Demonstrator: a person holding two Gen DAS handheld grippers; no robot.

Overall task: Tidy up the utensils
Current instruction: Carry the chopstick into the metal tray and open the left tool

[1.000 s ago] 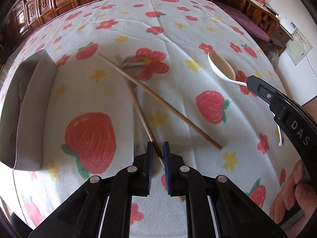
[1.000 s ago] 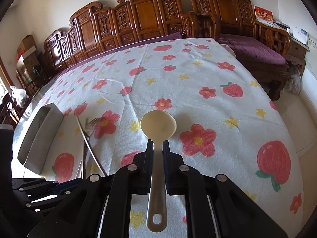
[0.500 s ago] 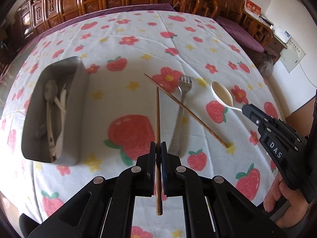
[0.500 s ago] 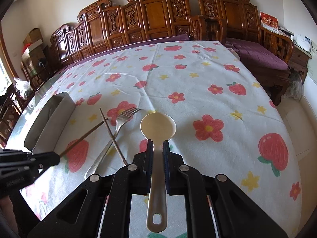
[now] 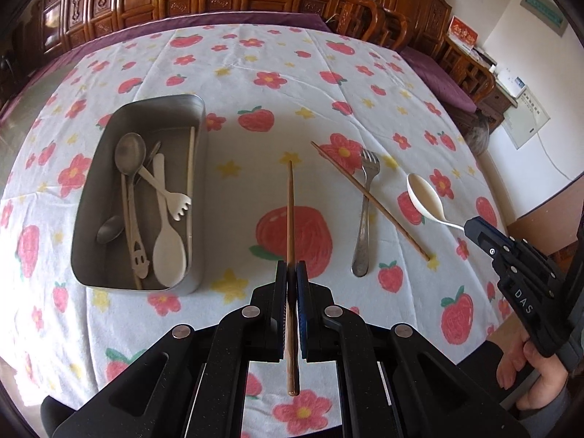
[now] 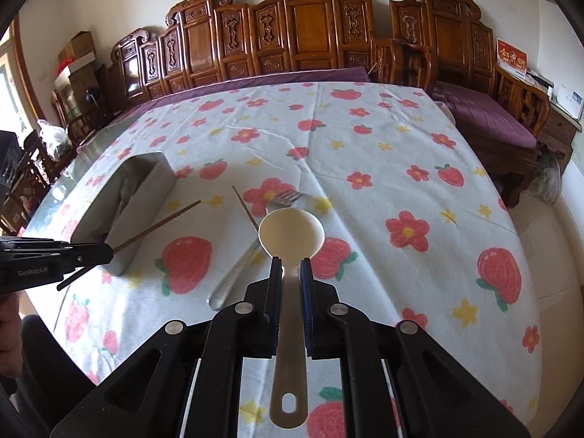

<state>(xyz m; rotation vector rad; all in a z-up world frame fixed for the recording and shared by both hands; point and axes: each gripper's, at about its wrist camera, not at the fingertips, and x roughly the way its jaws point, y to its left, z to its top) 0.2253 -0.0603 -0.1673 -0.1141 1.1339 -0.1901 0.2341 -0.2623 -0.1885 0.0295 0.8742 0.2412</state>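
Chopstick [image 5: 290, 215] is clamped in the left gripper [image 5: 291, 277], above the cloth right of the tray [image 5: 197, 197]. Right gripper [image 6: 291, 273] clamps a spoon [image 6: 291, 235], near the fork [image 5: 365, 219].

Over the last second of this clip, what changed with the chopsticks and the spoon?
The left gripper closed on one chopstick and lifted it off the cloth; it now hangs clear, beside the metal tray. The right gripper kept its hold on the white spoon and rose too. The other chopstick and the fork stayed crossed on the tablecloth.
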